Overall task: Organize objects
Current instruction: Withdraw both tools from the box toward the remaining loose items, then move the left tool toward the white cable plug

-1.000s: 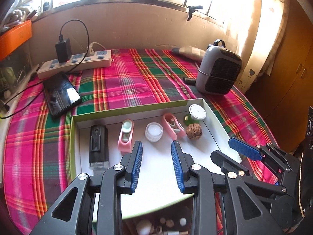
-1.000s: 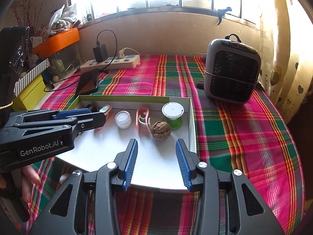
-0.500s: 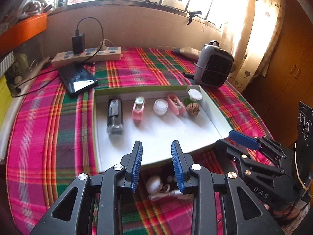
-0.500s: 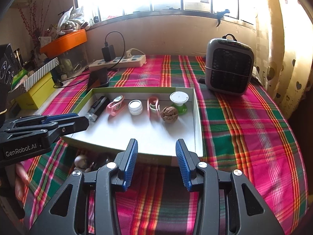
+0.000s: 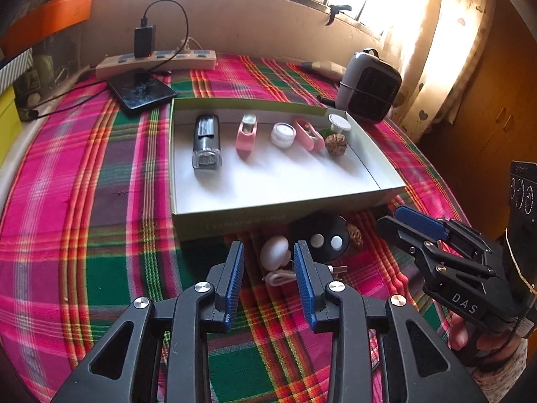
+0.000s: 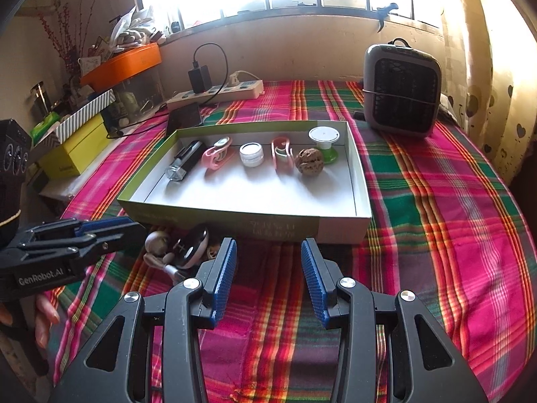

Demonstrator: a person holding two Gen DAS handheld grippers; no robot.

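A shallow box (image 5: pixel 268 216) with green walls and a white floor lies on the plaid cloth; it also shows in the right wrist view (image 6: pixel 335 230). Inside it, in one row, are a dark lighter-like case (image 5: pixel 206 141), a pink clip (image 5: pixel 246 134), a small white jar (image 5: pixel 283 134), a second pink clip (image 5: pixel 307 133), a walnut (image 5: pixel 335 144) and a white-topped green spool (image 5: pixel 339 123). On the cloth before the box lie a white egg-shaped piece (image 5: pixel 275 252), a black disc with two white dots (image 5: pixel 324 236), another walnut (image 5: pixel 355 235) and a white cable (image 5: pixel 280 278). My left gripper (image 5: pixel 268 247) stands open just short of the egg-shaped piece. My right gripper (image 6: pixel 268 243) is open over bare cloth.
A grey fan heater (image 6: pixel 401 92) stands at the back right. A power strip with a charger (image 5: pixel 157 62) and a dark phone (image 5: pixel 141 89) lie at the back left. Yellow and orange boxes (image 6: pixel 75 151) crowd the left edge. A hand (image 5: pixel 470 336) holds the right gripper.
Both grippers have drawn back from above the box to the cloth in front of it. The loose pieces before the box have come into full view.
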